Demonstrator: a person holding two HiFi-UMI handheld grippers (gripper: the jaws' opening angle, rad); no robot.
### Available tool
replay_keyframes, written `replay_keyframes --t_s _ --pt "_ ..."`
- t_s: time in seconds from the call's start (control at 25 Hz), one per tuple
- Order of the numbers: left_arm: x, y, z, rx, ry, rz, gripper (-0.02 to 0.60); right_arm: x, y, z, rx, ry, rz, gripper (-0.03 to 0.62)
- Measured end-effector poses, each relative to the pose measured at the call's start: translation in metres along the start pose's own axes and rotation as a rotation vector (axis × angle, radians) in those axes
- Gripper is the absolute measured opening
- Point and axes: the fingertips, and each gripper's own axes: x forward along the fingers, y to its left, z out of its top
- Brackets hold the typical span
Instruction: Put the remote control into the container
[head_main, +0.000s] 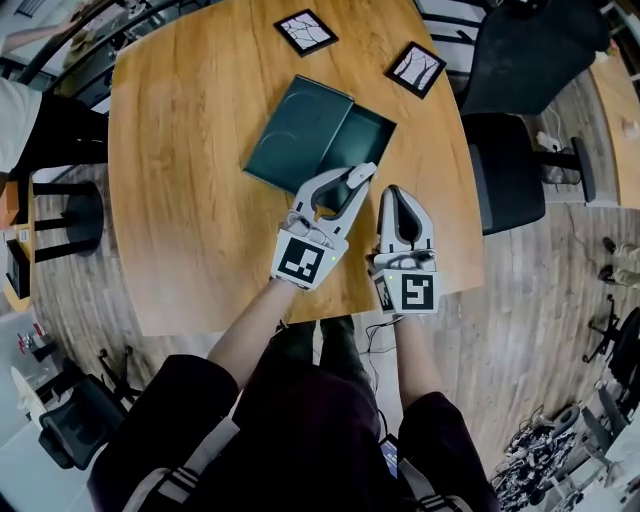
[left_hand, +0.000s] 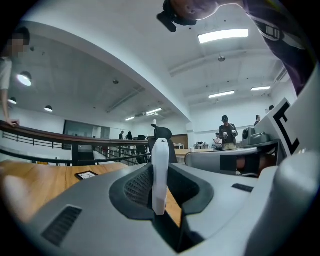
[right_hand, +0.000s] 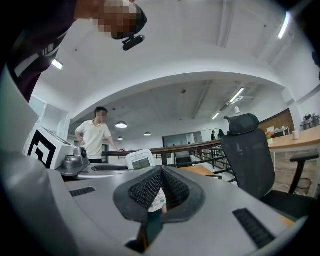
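Note:
My left gripper (head_main: 345, 190) is shut on a white remote control (head_main: 362, 175), which it holds above the table at the near edge of the dark green container (head_main: 368, 135). The container's lid (head_main: 298, 128) lies open flat to its left. In the left gripper view the remote (left_hand: 159, 172) stands edge-on between the jaws. To the right, my right gripper (head_main: 393, 193) hangs shut with nothing in it. Its own view shows the pads (right_hand: 150, 187) meeting, and the remote's display end (right_hand: 140, 159) just beyond them to the left.
The container sits on a round wooden table (head_main: 180, 180). Two black-framed marker tiles (head_main: 305, 30) (head_main: 416, 68) lie at the far side. A black office chair (head_main: 510, 170) stands close at the table's right. People stand further off in the room.

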Motion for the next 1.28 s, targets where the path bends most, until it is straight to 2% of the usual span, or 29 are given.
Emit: replay_keyframes --t_s 0.16,0.4,0.56,0.96,1.28 --pt "0.006 0.004 -0.024 -0.052 0.091 0.011 0.091 0.004 -0.005 -0.01 0.003 0.01 -0.011 0.018" --pt "0.016 0.009 -0.058 -0.053 0.236 0.052 0.091 0.001 -0.013 -0.014 0.01 0.019 -0.028 0.018" --pt "0.018 0.009 -0.076 -0.066 0.303 0.066 0.091 -0.002 -0.018 -0.017 0.015 0.026 -0.036 0.018" --pt "0.021 0.009 -0.086 -0.092 0.312 0.073 0.092 -0.01 -0.023 -0.018 0.011 0.031 -0.047 0.018" --pt "0.011 0.002 -0.058 -0.1 0.232 0.061 0.092 -0.018 -0.022 -0.01 0.0 0.027 -0.051 0.018"
